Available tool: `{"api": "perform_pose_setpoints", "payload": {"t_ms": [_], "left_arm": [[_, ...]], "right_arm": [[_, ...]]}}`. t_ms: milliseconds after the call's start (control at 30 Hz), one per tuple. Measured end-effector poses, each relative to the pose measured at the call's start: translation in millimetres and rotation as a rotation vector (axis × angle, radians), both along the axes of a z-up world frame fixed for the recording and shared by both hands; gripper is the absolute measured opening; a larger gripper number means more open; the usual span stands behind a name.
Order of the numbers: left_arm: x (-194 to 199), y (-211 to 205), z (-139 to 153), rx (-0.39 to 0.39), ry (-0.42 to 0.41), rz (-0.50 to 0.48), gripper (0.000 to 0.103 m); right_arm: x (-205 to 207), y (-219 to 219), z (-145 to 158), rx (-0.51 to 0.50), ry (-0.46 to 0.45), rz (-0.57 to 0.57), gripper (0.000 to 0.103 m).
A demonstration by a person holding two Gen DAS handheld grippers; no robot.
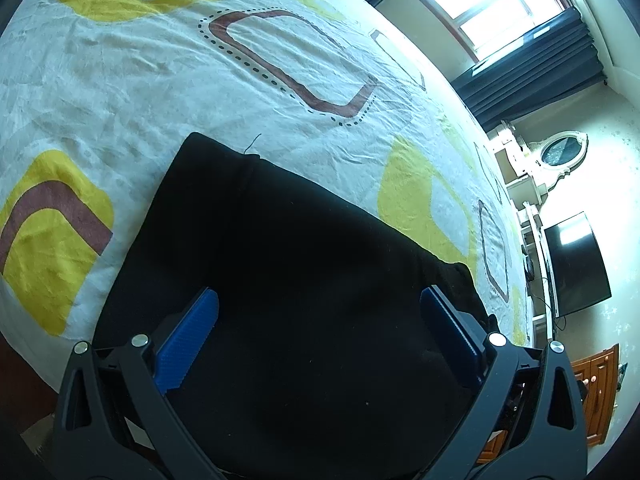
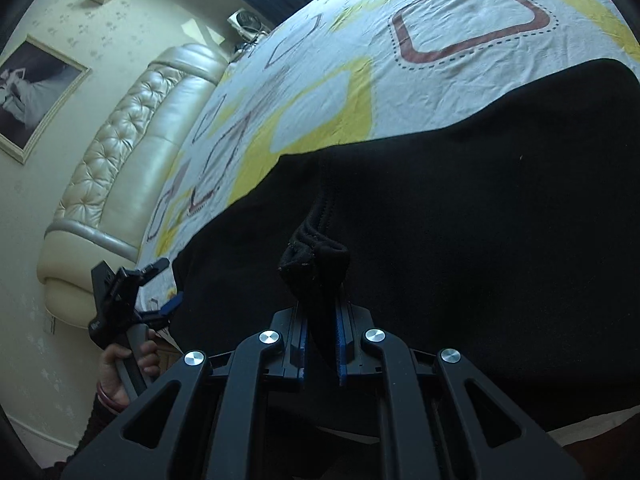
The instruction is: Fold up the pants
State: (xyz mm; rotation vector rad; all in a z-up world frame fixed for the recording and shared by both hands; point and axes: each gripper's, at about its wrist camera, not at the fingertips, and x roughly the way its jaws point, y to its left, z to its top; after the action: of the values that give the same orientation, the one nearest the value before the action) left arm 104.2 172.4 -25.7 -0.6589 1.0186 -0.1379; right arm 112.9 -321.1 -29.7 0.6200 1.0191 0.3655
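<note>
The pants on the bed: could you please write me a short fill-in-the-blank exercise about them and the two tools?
1. The pants are ____ in colour.
2. The right tool is shut on a bunched fold of the ____.
3. The left tool hovers above the fabric with its jaws ____.
4. The pants lie on a patterned ____ with yellow and brown shapes.

Missing words: black; pants; open; bedsheet

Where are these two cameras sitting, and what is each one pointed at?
Left wrist view: on the left tongs, looking down over black pants on a patterned white bedsheet, toward a window; only its own open blue fingers show.
Right wrist view: on the right tongs, shut on a bunched bit of the pants, facing a padded cream headboard; the person's left hand shows.
Both share the pants and bedsheet.
</note>
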Motion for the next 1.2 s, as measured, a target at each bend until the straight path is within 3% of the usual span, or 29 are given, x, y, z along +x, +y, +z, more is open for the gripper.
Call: {"api": "perform_pose_setpoints", "payload": {"t_ms": [233,433,533,600,733,833,967,1067,1100,1133,1167,1200], "left_arm": [[1.1,0.0,-0.9,-0.006,0.002,0.001,0.100],[1.5,-0.6,-1.4,0.001,0.002,-0.003,0.100],[1.7,-1.2,-1.5,0.004,0.002,-0.006,0.100],[1.6,-1.3,-1.5,0.002,0.001,-0.006,0.100],[1.7,-1.7,-1.4,0.008,0.002,-0.006,0.100],[1.1,-2.6,-1.0,0.015,0.001,-0.009,0.100],[-0.1,-5.0,-0.9,0.031,-0.003,-0.017,0.100],[-1.0,-6.0,-0.5,0.042,-0.007,-0.024,0.100],[-1.0,-6.0,-0.5,0.044,-0.008,-0.026,0.100],[-1.4,-6.1,-0.4,0.046,-0.010,-0.026,0.100],[-1.6,-6.1,-0.5,0.048,-0.011,-0.026,0.100],[-1.6,-6.1,-0.5,0.048,-0.010,-0.027,0.100]], "right_arm": [[-3.0,10.6,-9.0,-0.040,0.050,0.085,0.017],[-12.7,16.8,-0.5,0.004,0.043,0.189,0.056],[-21.8,30.3,12.0,0.017,0.034,0.316,0.056],[-27.6,23.3,27.6,0.008,-0.017,0.337,0.056],[-26.0,-58.5,57.3,0.031,-0.115,0.174,0.056],[-18.9,-151.2,55.9,0.056,-0.129,-0.071,0.071],[5.6,-229.3,4.6,0.105,0.018,-0.232,0.071],[21.0,-245.3,-31.5,0.258,0.057,-0.248,0.069],[25.5,-243.4,-39.0,0.294,0.056,-0.235,0.059],[29.6,-240.0,-44.8,0.292,0.062,-0.223,0.040],[32.8,-236.3,-47.9,0.268,0.075,-0.230,0.030],[32.9,-235.4,-52.6,0.267,0.085,-0.246,0.029]]}}
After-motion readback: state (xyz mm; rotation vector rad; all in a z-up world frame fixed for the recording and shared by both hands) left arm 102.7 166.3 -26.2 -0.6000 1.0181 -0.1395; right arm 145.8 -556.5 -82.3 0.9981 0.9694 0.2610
